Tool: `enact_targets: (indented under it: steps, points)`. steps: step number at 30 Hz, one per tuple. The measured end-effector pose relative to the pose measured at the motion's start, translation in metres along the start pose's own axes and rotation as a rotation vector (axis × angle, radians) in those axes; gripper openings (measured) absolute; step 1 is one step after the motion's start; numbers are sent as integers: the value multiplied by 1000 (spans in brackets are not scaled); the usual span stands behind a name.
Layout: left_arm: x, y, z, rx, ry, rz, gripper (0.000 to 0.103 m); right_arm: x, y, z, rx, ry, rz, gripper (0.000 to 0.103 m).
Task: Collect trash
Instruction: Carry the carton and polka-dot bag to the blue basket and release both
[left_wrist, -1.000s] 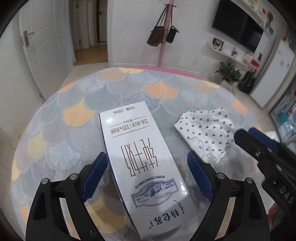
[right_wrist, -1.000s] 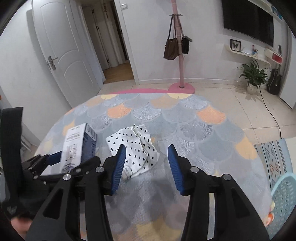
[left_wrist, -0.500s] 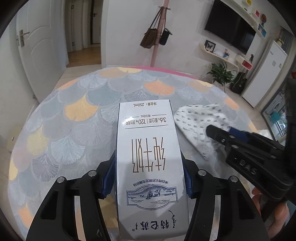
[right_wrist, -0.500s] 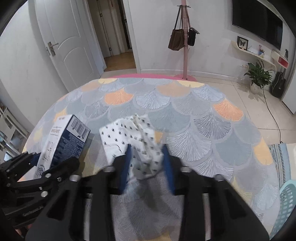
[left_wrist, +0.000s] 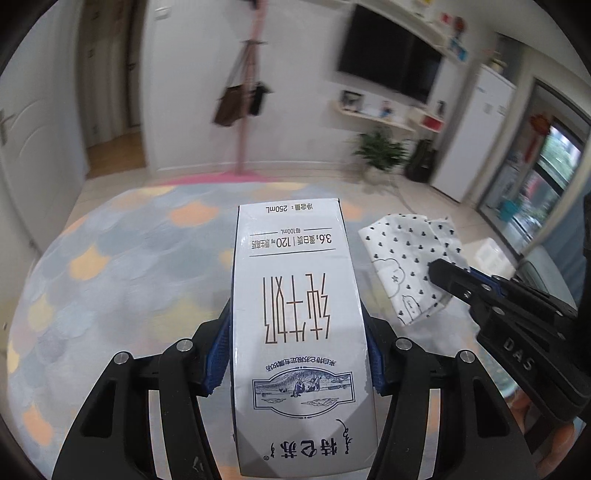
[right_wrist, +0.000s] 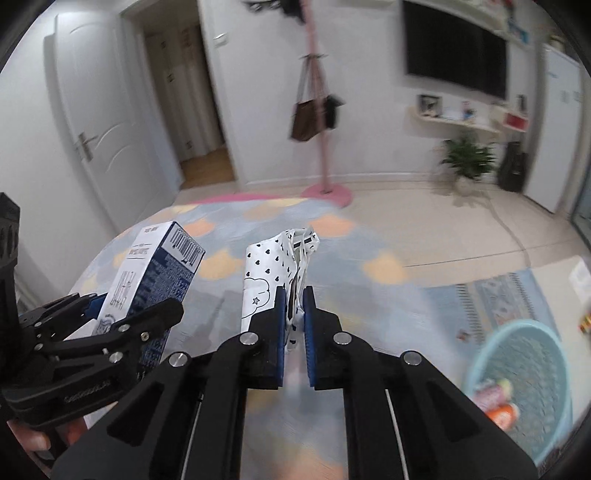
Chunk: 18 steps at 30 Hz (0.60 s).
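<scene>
Left wrist view: left claw (left_wrist: 297, 363) pinches stiff milk carton (left_wrist: 295, 314) across its sides; right claw (right_wrist: 293, 317), at 3 o'clock, pinches limp, light spotted wrapper (right_wrist: 275, 269) near its lower edge; jaws just closed.

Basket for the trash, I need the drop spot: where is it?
In the right wrist view, the light blue basket sits on the floor at lower right, beside the patterned rug.

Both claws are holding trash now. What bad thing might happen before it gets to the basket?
1. The right gripper pinches only one end of the heart-print wrapper, which sticks out floppy, so it might slide free.
2. The left gripper squeezes the milk carton by its sides near its lower end; it could tip or slip.
3. The blue basket sits far right, and the claws are close together, so they may bump.
</scene>
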<state>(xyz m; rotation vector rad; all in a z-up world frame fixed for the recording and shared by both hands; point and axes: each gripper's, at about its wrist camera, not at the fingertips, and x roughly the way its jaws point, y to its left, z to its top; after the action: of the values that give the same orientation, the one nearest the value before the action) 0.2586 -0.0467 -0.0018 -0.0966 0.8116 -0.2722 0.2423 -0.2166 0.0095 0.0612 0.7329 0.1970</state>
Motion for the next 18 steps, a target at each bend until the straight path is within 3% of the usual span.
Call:
enact_targets:
  steps: [9,18]
  points:
    - [12,-123,-5,172,2,-161,56,-79,-115,-36,167,-47,-204,7]
    - [48,-210,-22,292,61,-270,57,-97,-208,-83,339,-1,-360,7]
